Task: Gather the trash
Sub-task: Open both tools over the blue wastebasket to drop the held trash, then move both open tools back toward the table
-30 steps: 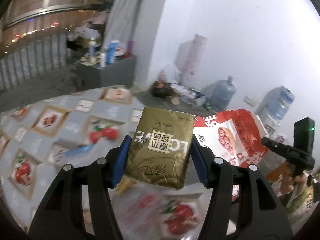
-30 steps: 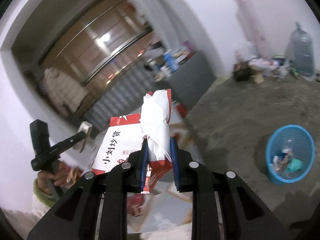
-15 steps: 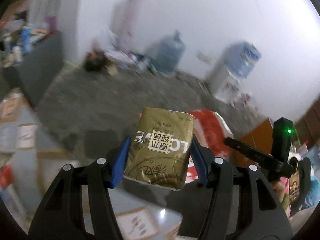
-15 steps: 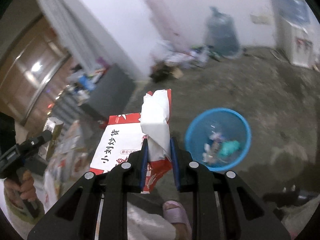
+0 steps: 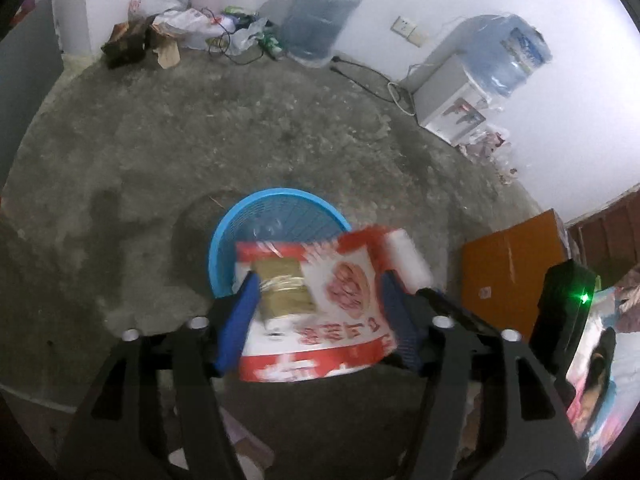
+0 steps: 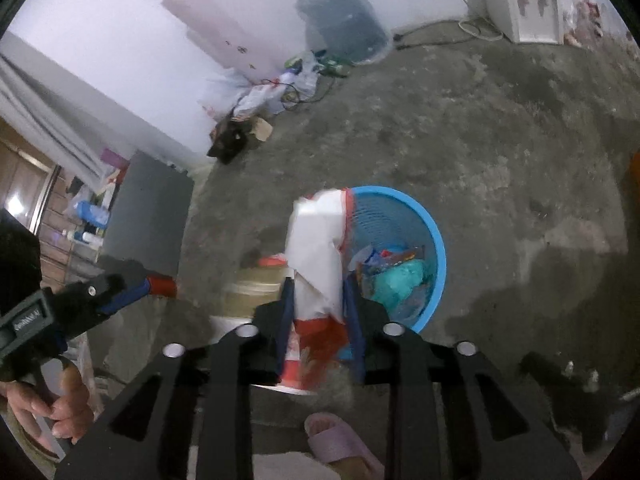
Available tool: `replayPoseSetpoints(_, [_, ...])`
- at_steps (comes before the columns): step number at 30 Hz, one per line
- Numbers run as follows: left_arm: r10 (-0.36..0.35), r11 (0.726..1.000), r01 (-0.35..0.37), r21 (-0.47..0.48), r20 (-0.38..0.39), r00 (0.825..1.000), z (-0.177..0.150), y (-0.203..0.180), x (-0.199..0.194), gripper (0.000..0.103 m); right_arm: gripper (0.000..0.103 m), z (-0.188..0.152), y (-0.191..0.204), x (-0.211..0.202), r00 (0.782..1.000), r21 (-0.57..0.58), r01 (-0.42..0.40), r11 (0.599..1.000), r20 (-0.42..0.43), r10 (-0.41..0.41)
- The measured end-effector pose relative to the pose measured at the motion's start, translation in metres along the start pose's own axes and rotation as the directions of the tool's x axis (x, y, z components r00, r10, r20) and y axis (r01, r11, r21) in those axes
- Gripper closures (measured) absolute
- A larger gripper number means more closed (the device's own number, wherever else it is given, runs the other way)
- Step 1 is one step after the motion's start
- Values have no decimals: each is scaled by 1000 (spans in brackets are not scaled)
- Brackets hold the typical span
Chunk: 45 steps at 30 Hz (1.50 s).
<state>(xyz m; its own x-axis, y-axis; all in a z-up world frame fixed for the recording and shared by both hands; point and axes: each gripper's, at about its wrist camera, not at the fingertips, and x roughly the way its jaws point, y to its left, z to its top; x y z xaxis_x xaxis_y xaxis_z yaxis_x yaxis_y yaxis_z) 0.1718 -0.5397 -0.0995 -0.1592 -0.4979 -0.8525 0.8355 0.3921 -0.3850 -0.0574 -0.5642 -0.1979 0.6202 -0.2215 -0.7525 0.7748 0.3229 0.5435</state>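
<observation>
A blue mesh trash basket [image 5: 276, 210] stands on the concrete floor, with trash inside [image 6: 400, 276]. My left gripper [image 5: 316, 316] is open above its near rim. The gold packet [image 5: 282, 290] is loose between the fingers, lying against the red-and-white snack bag [image 5: 332, 332]. My right gripper [image 6: 318, 304] is shut on that red-and-white snack bag [image 6: 316, 248] and holds it just left of the basket [image 6: 432, 248]. The gold packet [image 6: 256, 286] shows blurred to the left of the bag.
Two water jugs [image 5: 320, 12], a white dispenser [image 5: 452, 104], cables and a litter pile [image 5: 192, 28] line the far wall. An orange box [image 5: 512, 272] stands right of the basket. A grey cabinet [image 6: 148, 216] is at left. A pink slipper [image 6: 340, 440] is below.
Both grippers swung from the table down over the basket. My left gripper has opened and the gold packet has left its grip. The right gripper still holds the snack bag.
</observation>
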Motion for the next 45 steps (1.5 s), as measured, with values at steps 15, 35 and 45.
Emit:
replayPoseSetpoints(15, [50,991,-39,-128,88,995,-1,27,-39,22,36,-7,-11,2,999,3,49,999,15,-49])
replayPoseSetpoints(35, [209,975,-166,-150,346,915,-156,76,-307,20,40,-40,-34,9,995,119,91,989,-62,-84])
replayPoseSetpoints(45, [388,893,-193,-407,480,787,-285,125,-389,20,27,-76,110,-68,1000,-403,30,915,15,-26])
